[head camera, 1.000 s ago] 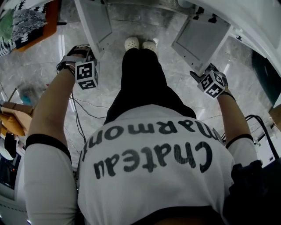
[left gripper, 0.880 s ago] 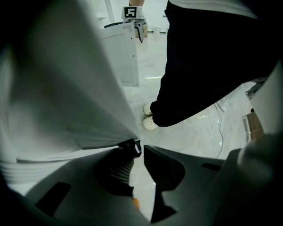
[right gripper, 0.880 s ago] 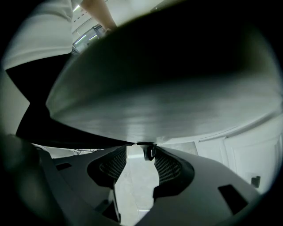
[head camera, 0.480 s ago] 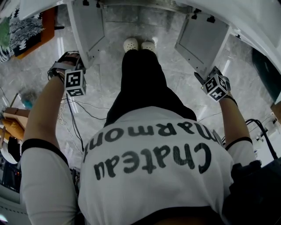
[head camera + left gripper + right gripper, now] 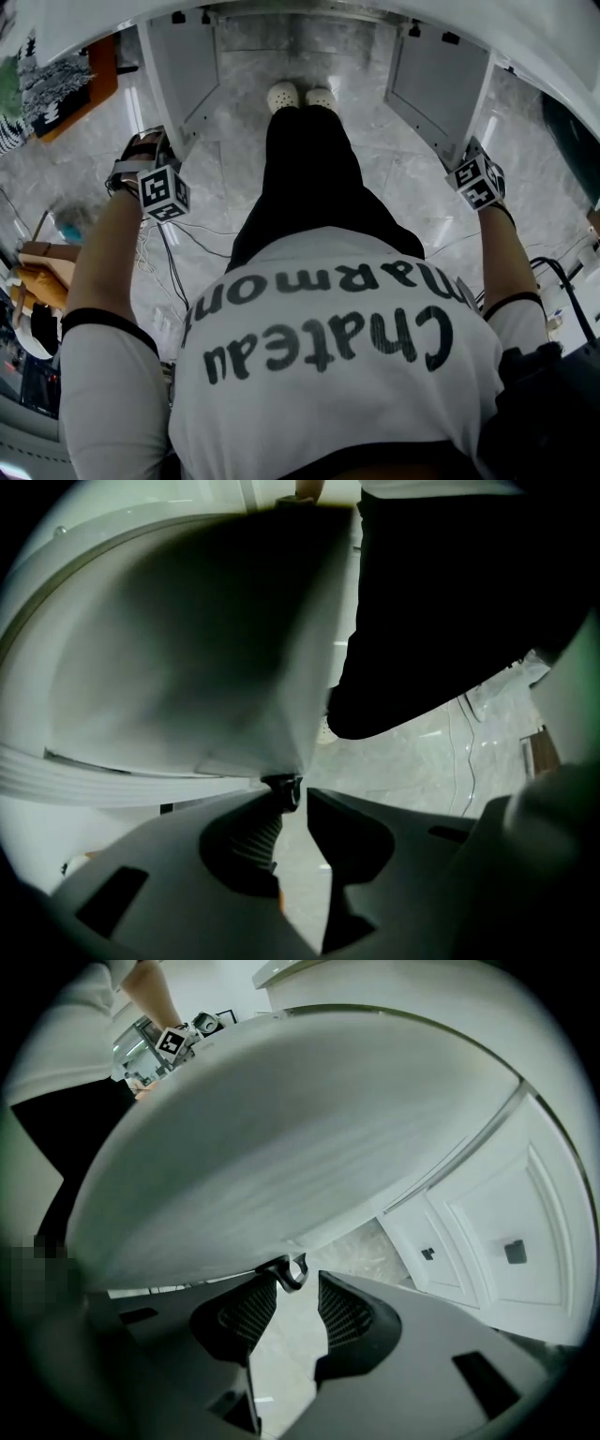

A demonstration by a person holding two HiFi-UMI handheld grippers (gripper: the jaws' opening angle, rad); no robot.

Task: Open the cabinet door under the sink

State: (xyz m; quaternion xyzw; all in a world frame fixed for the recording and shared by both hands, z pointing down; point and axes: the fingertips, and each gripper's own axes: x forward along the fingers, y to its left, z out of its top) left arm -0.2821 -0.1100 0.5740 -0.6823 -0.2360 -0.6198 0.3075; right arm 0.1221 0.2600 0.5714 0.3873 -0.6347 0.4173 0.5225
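Observation:
Two white cabinet doors stand swung open under the counter: the left door (image 5: 178, 66) and the right door (image 5: 441, 80). My left gripper (image 5: 150, 173) points down at the left door's free edge. In the left gripper view the door (image 5: 187, 649) fills the upper frame. Its small dark handle (image 5: 282, 787) sits between the left gripper's (image 5: 298, 794) tips, with a thin gap on one side. My right gripper (image 5: 476, 178) is at the right door's edge. Its jaws are closing around that door's (image 5: 300, 1119) hook-shaped handle (image 5: 286, 1271), and the right gripper's (image 5: 298, 1288) pads are not pressing on it.
The person's black-trousered legs and white shoes (image 5: 300, 96) stand between the doors on the marble floor. Cables (image 5: 178, 234) trail on the floor at left, with clutter (image 5: 28, 262) beyond. A neighbouring white cabinet front with a dark handle (image 5: 511, 1252) is at right.
Both hands have moved outward, away from the legs. Both doors have swung wider open.

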